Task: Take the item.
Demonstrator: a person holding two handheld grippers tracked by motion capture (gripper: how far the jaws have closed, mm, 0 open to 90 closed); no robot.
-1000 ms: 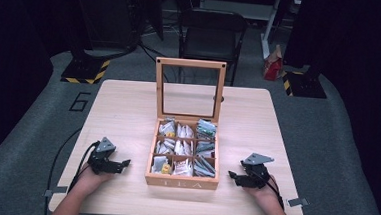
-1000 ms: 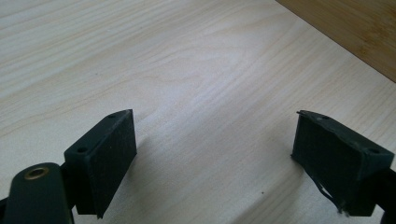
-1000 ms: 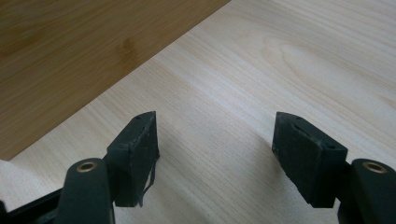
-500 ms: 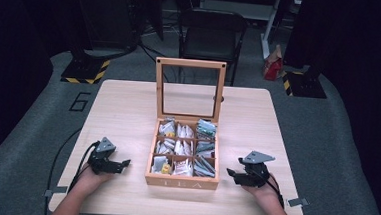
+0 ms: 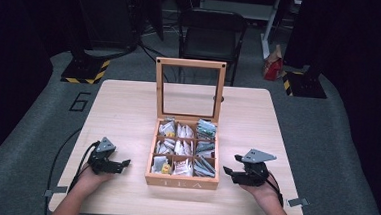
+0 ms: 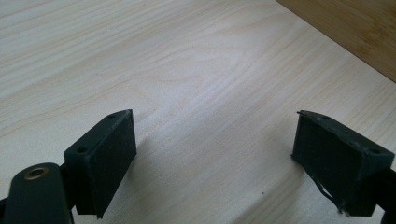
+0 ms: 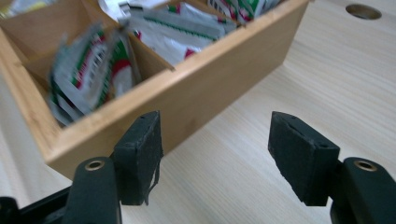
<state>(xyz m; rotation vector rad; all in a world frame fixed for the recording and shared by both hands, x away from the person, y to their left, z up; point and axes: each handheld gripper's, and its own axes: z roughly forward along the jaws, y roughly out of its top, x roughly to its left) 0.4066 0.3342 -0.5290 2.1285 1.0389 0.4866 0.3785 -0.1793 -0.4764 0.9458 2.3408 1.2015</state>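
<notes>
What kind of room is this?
Probably a workshop or recording studio, not a home: a lone wooden table on grey carpet, dark stands with striped bases around it, cables, and a folding chair.

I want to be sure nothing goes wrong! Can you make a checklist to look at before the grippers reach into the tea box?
1. Lid up, out of the way: ok, it stands upright behind the compartments.
2. Tea bags within reach: ok, the compartments of the tea box hold packets.
3. Right gripper open and empty: ok, its jaws stand apart with nothing between them, beside the box's wall.
4. Left gripper open and empty: ok, bare table lies between its jaws.
5. Which bag to pick: cannot tell.
6. Packets loose enough to lift one: cannot tell, they look packed together.
</notes>
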